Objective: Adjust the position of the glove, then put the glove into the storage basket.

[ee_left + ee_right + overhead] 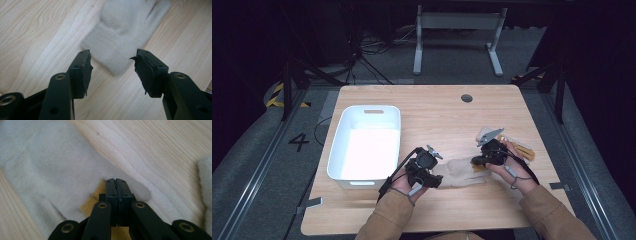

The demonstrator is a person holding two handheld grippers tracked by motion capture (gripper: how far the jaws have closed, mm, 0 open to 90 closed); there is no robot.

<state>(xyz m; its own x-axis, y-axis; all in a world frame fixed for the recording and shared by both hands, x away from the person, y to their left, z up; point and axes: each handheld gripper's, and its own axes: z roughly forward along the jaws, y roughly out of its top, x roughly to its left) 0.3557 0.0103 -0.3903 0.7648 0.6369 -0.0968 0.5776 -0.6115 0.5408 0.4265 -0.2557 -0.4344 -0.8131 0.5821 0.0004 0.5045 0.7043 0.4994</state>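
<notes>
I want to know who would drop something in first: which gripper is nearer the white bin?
Left. The left gripper sits just beside the white bin, by its near right corner; the right gripper is farther right, across the glove.

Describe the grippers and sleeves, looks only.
Both grippers are black: left gripper, right gripper. Each has two flat-sided jaws with brass-coloured pivot rivets and dark pads. The right carries a grey three-cornered plate. Black cables trail off. Sleeves are tan.

Glove (125, 32) blurred — its fingertips cut off at the top edge.
</notes>
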